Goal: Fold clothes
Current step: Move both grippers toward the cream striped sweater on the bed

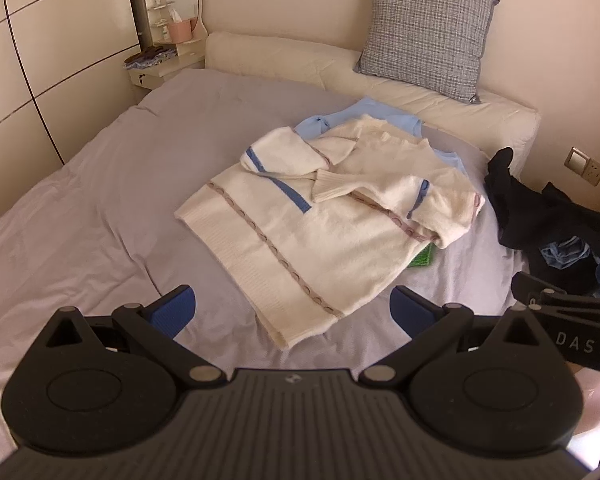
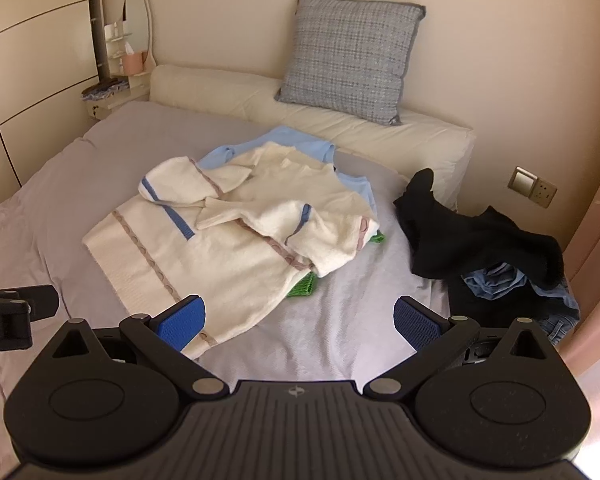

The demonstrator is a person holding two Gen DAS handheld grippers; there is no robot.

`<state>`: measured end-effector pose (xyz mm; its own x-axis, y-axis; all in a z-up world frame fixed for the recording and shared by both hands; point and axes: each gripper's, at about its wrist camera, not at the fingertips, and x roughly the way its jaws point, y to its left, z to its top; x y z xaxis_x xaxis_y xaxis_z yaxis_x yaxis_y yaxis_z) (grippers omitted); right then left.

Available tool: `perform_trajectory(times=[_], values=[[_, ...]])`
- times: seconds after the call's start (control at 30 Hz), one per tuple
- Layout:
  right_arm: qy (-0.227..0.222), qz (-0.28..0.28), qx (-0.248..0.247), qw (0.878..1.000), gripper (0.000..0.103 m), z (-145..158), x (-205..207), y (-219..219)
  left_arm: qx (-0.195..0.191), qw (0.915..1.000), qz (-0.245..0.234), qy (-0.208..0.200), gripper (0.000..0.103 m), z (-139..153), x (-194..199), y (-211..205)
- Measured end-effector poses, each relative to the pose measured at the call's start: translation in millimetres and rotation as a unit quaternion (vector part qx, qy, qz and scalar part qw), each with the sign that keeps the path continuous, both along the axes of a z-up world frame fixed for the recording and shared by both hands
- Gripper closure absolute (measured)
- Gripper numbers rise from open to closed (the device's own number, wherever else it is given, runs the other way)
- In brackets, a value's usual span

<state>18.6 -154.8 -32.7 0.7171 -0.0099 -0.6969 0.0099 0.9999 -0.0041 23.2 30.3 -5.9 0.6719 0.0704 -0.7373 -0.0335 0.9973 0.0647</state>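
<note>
A cream sweater (image 1: 320, 224) with blue and taupe stripes lies on the lilac bed sheet (image 1: 80, 208), both sleeves folded across its chest. It also shows in the right wrist view (image 2: 220, 240). A light blue garment (image 1: 356, 118) and a green one (image 1: 422, 258) lie under it. My left gripper (image 1: 292, 312) is open and empty, just short of the sweater's hem. My right gripper (image 2: 298, 318) is open and empty, its left pad (image 2: 182, 322) over the hem corner. The right gripper's body shows at the left wrist view's right edge (image 1: 572, 328).
A pile of black clothes and blue jeans (image 2: 484, 252) sits at the bed's right side. A grey checked cushion (image 2: 352, 60) leans on the cream headboard (image 2: 228, 92). A shelf with a mirror (image 2: 130, 56) and a wardrobe (image 1: 52, 60) stand at the left. A wall socket (image 2: 534, 188) is at the right.
</note>
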Motion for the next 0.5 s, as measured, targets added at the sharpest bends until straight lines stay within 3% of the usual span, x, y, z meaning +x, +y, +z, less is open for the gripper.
perform_trajectory(times=[0.5], values=[[0.042,0.009,-0.001,0.999,0.0,-28,62,-7,-0.006,0.9987,0.008,0.051,0.001,-30,69,-9]])
